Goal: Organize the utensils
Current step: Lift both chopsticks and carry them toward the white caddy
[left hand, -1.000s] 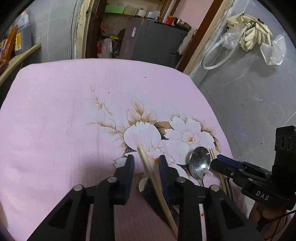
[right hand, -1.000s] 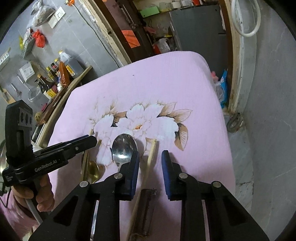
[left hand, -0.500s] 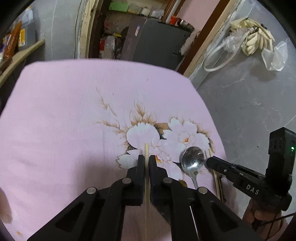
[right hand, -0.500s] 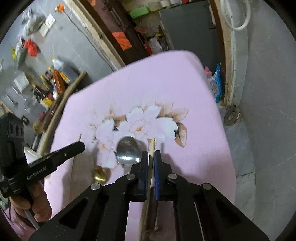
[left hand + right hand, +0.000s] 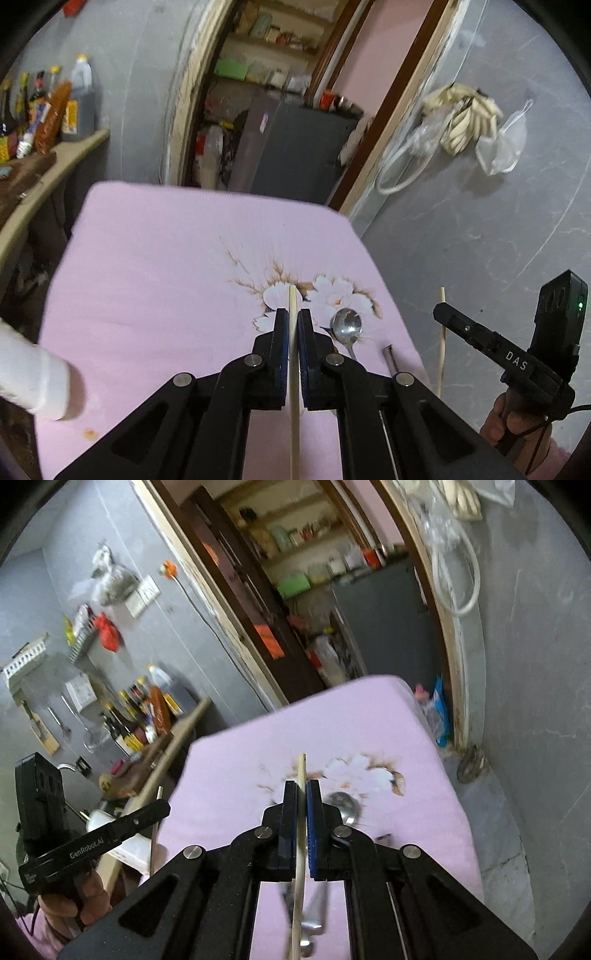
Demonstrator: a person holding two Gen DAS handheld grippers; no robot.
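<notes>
While the pink flower-printed tablecloth (image 5: 155,280) lies broad and mostly bare on its far and left side, each hand has a stick lifted. The left gripper (image 5: 293,332) is clamped on one pale wooden chopstick (image 5: 293,299); the right gripper (image 5: 302,797) pinches the second pale wooden chopstick (image 5: 301,771). A shiny steel spoon (image 5: 347,326) rests near the right edge. Next, I'd judge, both sticks want laying together, clear of that edge.

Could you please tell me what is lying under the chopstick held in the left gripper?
Beneath the chopstick lies the pink floral cloth, with a metal spoon to its right. The left gripper and its fingers cover whatever sits closer in.
</notes>
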